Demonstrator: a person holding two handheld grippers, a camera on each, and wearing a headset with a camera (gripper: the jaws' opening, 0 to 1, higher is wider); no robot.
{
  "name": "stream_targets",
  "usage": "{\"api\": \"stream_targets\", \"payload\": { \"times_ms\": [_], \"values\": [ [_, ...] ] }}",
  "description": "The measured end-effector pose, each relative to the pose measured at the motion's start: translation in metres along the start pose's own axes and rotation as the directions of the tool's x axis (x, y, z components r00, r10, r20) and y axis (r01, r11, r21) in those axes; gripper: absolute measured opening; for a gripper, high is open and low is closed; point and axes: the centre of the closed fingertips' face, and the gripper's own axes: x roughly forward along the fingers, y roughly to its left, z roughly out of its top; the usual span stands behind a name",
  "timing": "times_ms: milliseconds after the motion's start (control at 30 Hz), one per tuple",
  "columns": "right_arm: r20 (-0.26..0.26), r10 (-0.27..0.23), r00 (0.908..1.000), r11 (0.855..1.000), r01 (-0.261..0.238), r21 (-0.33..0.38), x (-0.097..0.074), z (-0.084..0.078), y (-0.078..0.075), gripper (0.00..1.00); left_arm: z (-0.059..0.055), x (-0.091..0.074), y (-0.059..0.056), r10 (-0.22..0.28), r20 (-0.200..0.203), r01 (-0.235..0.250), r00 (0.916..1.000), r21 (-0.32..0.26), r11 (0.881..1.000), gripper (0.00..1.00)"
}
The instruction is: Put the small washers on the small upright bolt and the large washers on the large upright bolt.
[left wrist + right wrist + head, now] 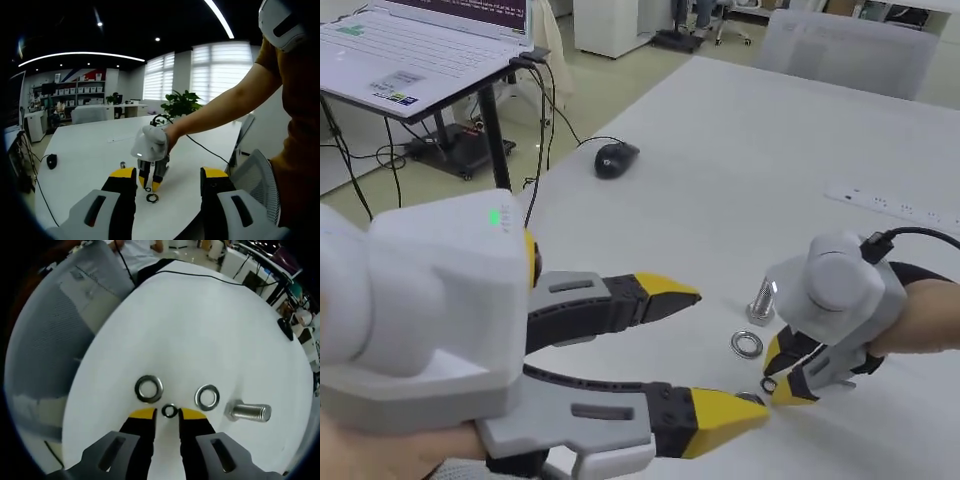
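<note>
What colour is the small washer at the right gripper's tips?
Dark, almost black. The small washer shows best in the right gripper view, lying on the white table.

Three washers on one white table (720, 150): a large washer (148, 388), a second large washer (207, 397), and one small washer (170, 411). One steel hex bolt (248, 412). Two hand-held grippers with yellow-tipped jaws, the left gripper (730, 352) and the right gripper (780, 382). One black computer mouse (616, 158), one open laptop (410, 50), one white power strip (895, 205), one grey mesh chair (845, 50), one potted plant (182, 104)
</note>
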Motion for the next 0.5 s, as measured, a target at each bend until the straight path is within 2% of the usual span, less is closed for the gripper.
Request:
{"api": "stream_targets", "payload": {
  "times_ms": [267, 333, 367, 500],
  "values": [
    [-0.007, 0.006, 1.0, 1.0, -0.006, -0.025, -0.0001, -0.0005, 0.0003, 0.19, -0.0002, -0.0007, -0.0005, 0.009, 0.003, -0.009, 1.0, -0.002, 1.0, 0.5],
    [-0.039, -0.006, 0.9992, 0.998, 0.003, -0.062, -0.0014, -0.0052, -0.0007, 0.15, -0.0001, -0.001, -0.0004, 0.012, 0.005, -0.012, 0.9999, -0.002, 1.0, 0.5],
    [-0.027, 0.0, 0.9996, 0.999, -0.001, -0.05, 0.0, -0.0038, -0.0008, 0.15, -0.0004, -0.001, -0.0008, 0.013, 0.004, -0.013, 0.9999, -0.002, 1.0, 0.5],
    [-0.035, -0.003, 0.9994, 0.999, 0.002, -0.048, 0.0001, -0.0044, -0.0014, 0.13, -0.001, -0.0007, -0.0026, 0.011, 0.003, -0.011, 0.9999, 0.0, 1.0, 0.5]
  ]
}}
